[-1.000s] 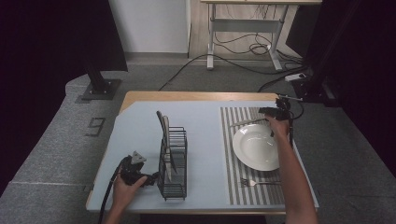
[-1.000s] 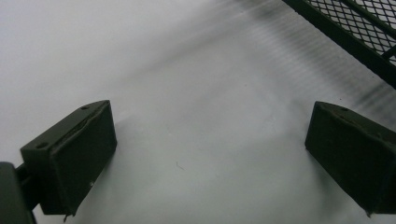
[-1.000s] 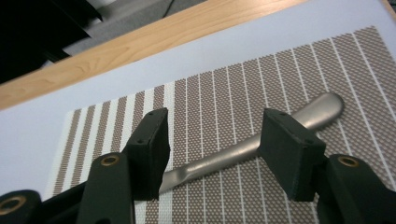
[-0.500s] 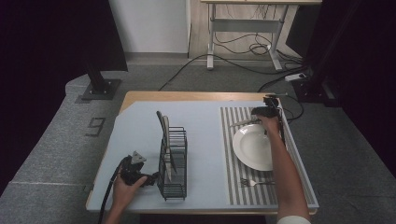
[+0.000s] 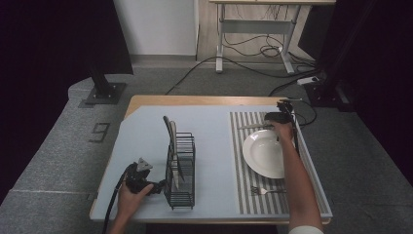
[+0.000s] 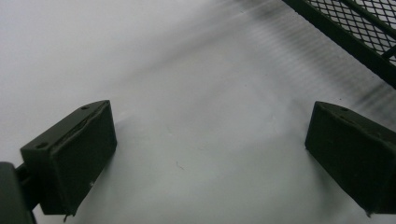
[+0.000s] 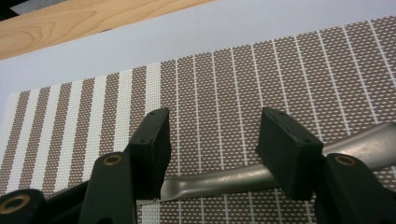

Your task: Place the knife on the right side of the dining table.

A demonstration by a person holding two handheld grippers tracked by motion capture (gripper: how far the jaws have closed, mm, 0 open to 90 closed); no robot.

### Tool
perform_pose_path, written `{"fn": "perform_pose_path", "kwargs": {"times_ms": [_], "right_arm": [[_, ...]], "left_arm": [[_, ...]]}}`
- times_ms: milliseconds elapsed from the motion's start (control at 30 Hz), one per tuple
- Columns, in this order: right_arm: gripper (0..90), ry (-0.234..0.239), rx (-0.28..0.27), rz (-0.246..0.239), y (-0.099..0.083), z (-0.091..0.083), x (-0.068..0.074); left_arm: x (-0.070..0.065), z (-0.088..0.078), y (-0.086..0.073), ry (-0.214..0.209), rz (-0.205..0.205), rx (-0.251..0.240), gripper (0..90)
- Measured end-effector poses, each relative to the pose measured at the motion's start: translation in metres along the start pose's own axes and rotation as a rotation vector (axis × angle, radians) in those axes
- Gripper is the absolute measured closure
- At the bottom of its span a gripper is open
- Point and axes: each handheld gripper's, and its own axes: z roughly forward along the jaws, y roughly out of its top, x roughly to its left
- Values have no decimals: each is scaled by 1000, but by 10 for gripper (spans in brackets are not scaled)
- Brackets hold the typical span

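Two grippers are at work. There is one white plate point(image 5: 265, 153), one fork point(image 5: 265, 190), one black wire rack point(image 5: 180, 170) and one striped placemat point(image 5: 243, 190). The rack holds what look like two pieces of cutlery standing upright; their kind is hard to tell. The plate sits on the placemat, the fork near of it. A metal utensil handle point(image 7: 224, 179) lies on the mat at the far side of the plate.

The right gripper point(image 7: 212, 140) straddles that handle, jaws partly apart, not clamping it. The left gripper point(image 6: 210, 154), jaws spread wide and holding nothing, rests on the pale blue table cover point(image 5: 141, 141) just left of the rack.

Beyond the wooden table edge point(image 5: 195, 100) is grey carpet, with cables and a desk frame far off.
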Motion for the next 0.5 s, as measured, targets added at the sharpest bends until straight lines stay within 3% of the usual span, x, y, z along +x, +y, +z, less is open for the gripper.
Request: {"fn": "perform_pose_path", "kwargs": {"times_ms": [500], "right_arm": [[428,5,-9,23,-2,-2,-2]], "left_arm": [[0,0,0,1,0,0,13]]}}
